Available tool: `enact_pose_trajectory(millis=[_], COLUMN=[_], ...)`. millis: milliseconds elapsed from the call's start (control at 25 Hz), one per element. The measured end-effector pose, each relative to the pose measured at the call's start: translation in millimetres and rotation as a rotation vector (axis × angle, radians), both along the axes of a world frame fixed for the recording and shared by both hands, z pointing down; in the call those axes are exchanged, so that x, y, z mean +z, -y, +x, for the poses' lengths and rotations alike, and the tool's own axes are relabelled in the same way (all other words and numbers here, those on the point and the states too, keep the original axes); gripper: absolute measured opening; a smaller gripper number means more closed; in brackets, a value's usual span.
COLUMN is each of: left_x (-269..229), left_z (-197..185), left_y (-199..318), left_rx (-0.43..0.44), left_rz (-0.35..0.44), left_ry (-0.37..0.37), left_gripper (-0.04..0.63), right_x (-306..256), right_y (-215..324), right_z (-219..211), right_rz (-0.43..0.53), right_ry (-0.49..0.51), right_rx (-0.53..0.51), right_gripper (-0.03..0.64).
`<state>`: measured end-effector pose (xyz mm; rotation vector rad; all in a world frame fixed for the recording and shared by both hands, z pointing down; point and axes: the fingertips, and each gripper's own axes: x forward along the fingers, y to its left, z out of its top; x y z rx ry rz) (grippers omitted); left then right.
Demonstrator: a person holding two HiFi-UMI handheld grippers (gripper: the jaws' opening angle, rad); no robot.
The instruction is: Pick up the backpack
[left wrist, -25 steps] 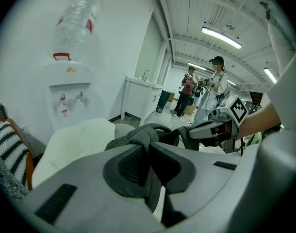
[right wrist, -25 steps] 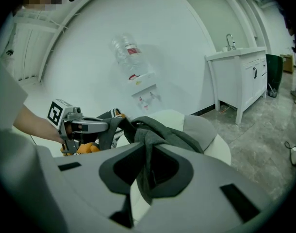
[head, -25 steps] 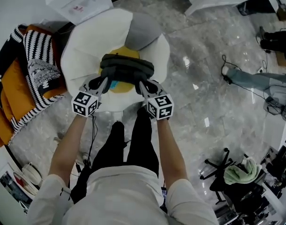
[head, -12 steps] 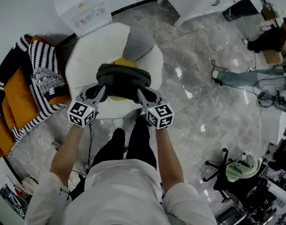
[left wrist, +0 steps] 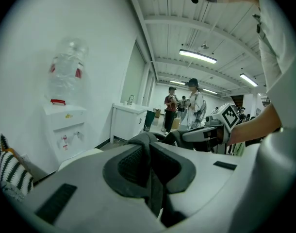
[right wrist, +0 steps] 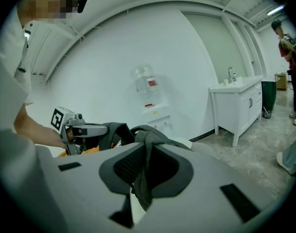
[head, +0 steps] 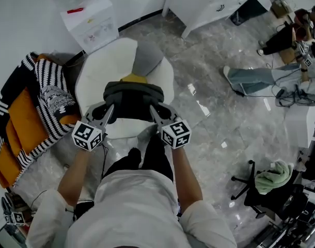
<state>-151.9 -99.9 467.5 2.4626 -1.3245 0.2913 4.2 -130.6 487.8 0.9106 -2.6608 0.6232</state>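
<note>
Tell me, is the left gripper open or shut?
Shut on the backpack: the left gripper's jaws pinch a fold of its dark fabric.

The backpack (head: 132,98) hides most of the yellow object (head: 134,78) on the white chair (head: 108,61).

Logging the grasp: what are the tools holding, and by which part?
The backpack, by grey fabric folds: left tool pinches its left side, right tool its right side.
</note>
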Motion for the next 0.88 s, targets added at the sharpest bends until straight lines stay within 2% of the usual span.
enact_pose_trajectory(millis=[320, 880], left_x=[-51, -108], left_z=[11, 38], left_y=[-22, -58], left_rx=[-0.008, -0.102], left_rz=[0.058, 0.121], left_ry=[-0.008, -0.003], left_gripper=[0.029, 0.029], right_x=[-50, -111], right_y=[-26, -55], right_z=[11, 36], right_rz=[0.053, 0.112], right_ry=[0.03, 0.072], right_rx=[-0.01, -0.119], right_gripper=[0.04, 0.041])
